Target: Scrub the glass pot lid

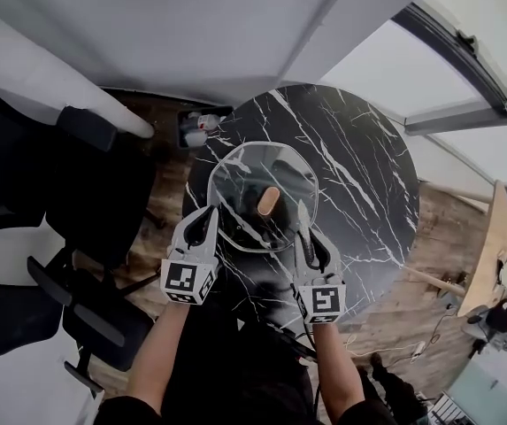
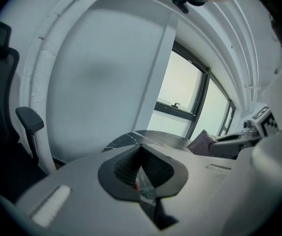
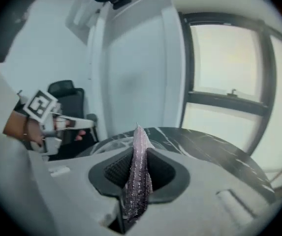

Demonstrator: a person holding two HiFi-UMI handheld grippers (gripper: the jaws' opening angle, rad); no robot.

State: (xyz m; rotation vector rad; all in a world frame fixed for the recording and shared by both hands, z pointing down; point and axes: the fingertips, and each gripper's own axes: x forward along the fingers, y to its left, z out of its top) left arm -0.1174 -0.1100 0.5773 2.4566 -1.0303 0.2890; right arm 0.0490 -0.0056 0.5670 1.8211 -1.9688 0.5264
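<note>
In the head view the round glass pot lid (image 1: 257, 171) with a wooden knob (image 1: 269, 201) hangs over the black marble table (image 1: 359, 166). My left gripper (image 1: 207, 221) is shut on the lid's left rim. In the left gripper view a sliver of the glass rim (image 2: 146, 187) sits pinched between the shut jaws of my left gripper (image 2: 141, 178). My right gripper (image 1: 304, 237) is shut on a shimmery purple scrub cloth (image 1: 302, 215) at the lid's near right edge. The cloth (image 3: 137, 166) stands upright between the right gripper (image 3: 133, 178) pads, with the lid (image 3: 109, 144) just beyond.
Black office chairs (image 1: 85, 193) stand left of the table, with a small bin of bottles (image 1: 195, 129) on the floor beyond them. A wooden table edge (image 1: 501, 237) lies at the far right. White wall and windows (image 3: 229, 82) rise behind the marble table.
</note>
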